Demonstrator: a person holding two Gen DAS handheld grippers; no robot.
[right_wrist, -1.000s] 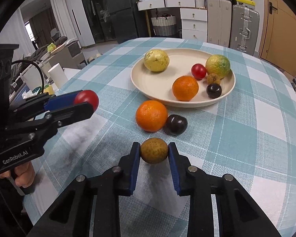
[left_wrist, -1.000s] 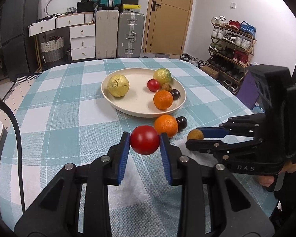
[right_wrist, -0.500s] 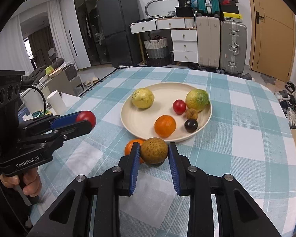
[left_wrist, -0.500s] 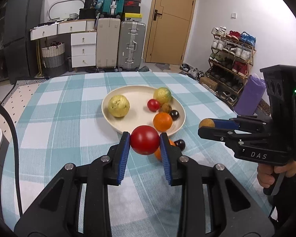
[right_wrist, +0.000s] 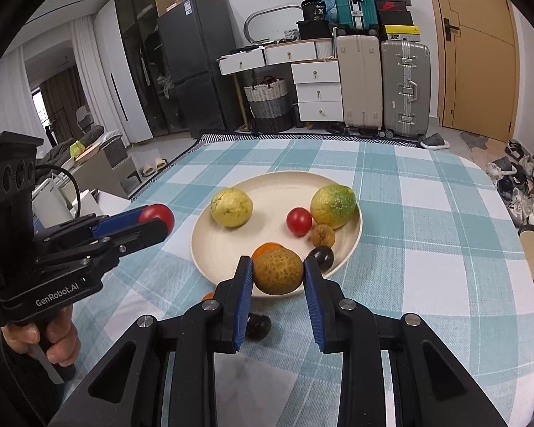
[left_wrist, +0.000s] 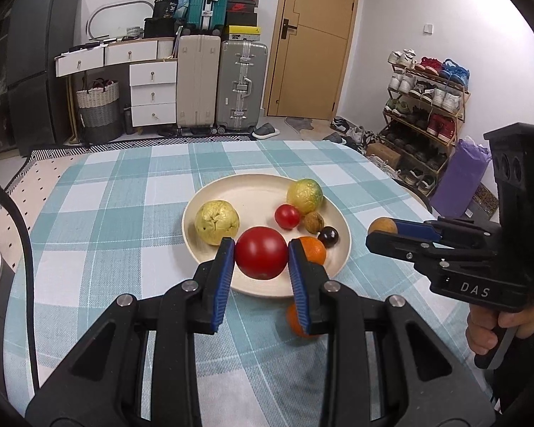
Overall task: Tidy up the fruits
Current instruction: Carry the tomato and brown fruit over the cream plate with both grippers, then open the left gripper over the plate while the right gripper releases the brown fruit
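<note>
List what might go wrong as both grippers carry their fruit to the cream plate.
1. The left gripper pinches the smooth round red fruit only at its sides; it may slip out.
2. The cream plate is crowded on its right half; the brown speckled fruit in the right gripper may knock the dark round fruit off the rim.

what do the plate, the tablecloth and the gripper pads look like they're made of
Plate: cream, matte and smooth with a soft sheen; could be ceramic or a plastic or fibre blend, the look leaves it open.
Tablecloth: woven fabric, visible weave texture in a teal and white check.
Gripper pads: blue, ridged along the edge, probably rubber or soft plastic, on black hard plastic fingers.
</note>
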